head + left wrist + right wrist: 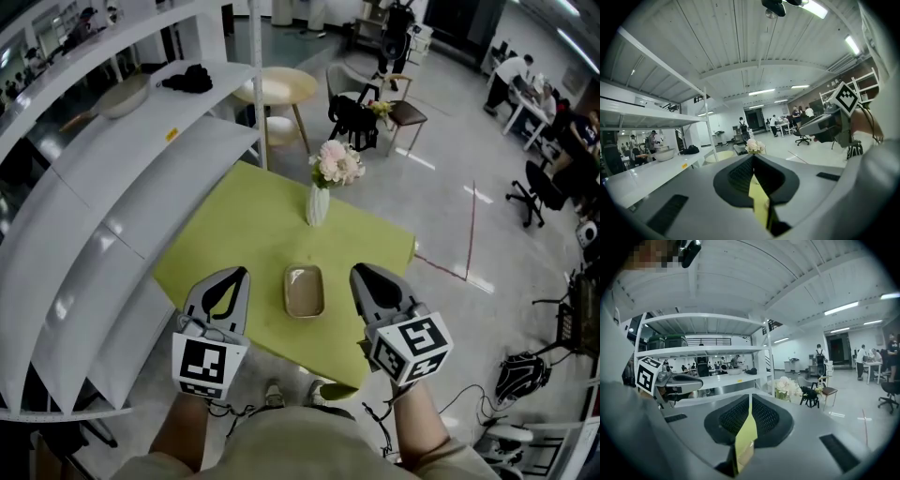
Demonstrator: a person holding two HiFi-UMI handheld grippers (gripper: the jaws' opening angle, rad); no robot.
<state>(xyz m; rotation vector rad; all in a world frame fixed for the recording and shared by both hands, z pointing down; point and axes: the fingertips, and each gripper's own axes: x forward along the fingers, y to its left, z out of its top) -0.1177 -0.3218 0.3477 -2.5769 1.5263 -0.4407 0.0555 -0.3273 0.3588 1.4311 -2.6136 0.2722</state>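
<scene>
Both grippers sit closest to the lens: left gripper [240, 273] and right gripper [359, 271], marker cubes up, tips pointing away from the person. Each gripper's own view shows the jaws pressed together at the tip with nothing clamped, only a thin sliver of green table showing through lower down. So left [753, 158] is closed and empty, and right [750, 400] is the same. The small rectangular dish [305, 291] lies flat on the green table [225, 234], between the two tips and below them: inboard of the left tip, inboard of the right tip, touching neither. It looks empty. Risks, as I read it: the jaws need to part before either can bite the rim; coming down closed would just shove the dish along the table, maybe toward the near edge. The rim looks low, so a one-sided pinch could tip it. The vase [318, 204] with flowers [337, 162] stands ahead of both tips, past the dish; overshooting forward could knock it over. The shelf [112, 187] is off the left gripper's outer side, well apart.
</scene>
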